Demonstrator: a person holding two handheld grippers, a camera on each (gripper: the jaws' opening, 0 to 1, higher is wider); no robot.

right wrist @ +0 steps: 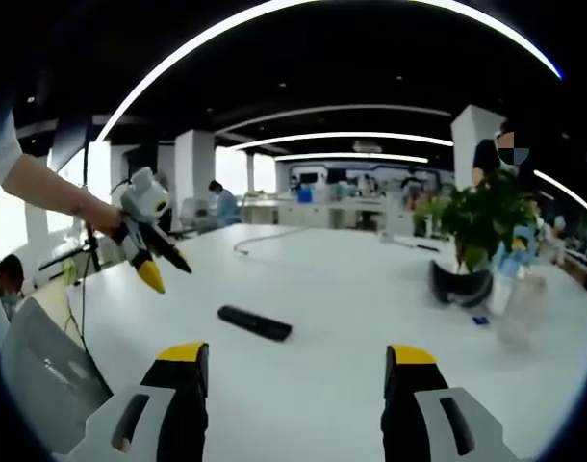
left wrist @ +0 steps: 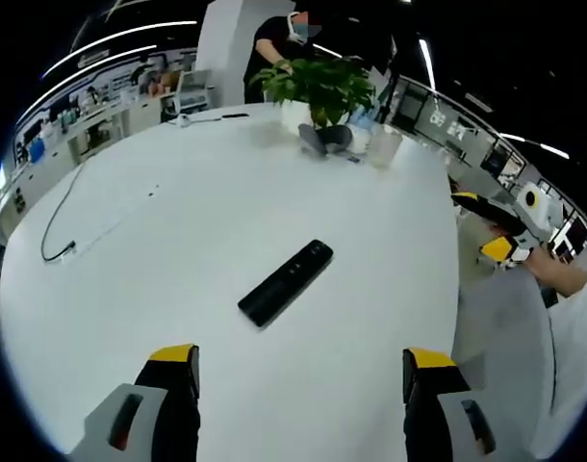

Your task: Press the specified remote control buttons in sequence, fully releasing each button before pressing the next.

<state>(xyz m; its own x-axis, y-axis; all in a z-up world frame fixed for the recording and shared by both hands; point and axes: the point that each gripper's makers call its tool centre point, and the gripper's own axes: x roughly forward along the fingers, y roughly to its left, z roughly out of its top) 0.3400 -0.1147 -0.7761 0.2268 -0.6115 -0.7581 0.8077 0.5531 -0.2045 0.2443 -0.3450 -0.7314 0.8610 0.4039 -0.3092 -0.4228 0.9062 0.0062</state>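
Two hand-held grippers, jaws apart, nothing held: left hand-held gripper (left wrist: 300,371), right hand-held gripper (right wrist: 295,371). Remote control (left wrist: 286,282) lay flat mid-surface (left wrist: 178,241), 12 o'clock of left jaws, untouched. Judged best: close jaws, descend vertically on target button, lift fully clear.

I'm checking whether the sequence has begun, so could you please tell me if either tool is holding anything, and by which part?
Nothing is held. Both the left tool and the right tool are open and empty, and the remote control lies untouched on the white table.
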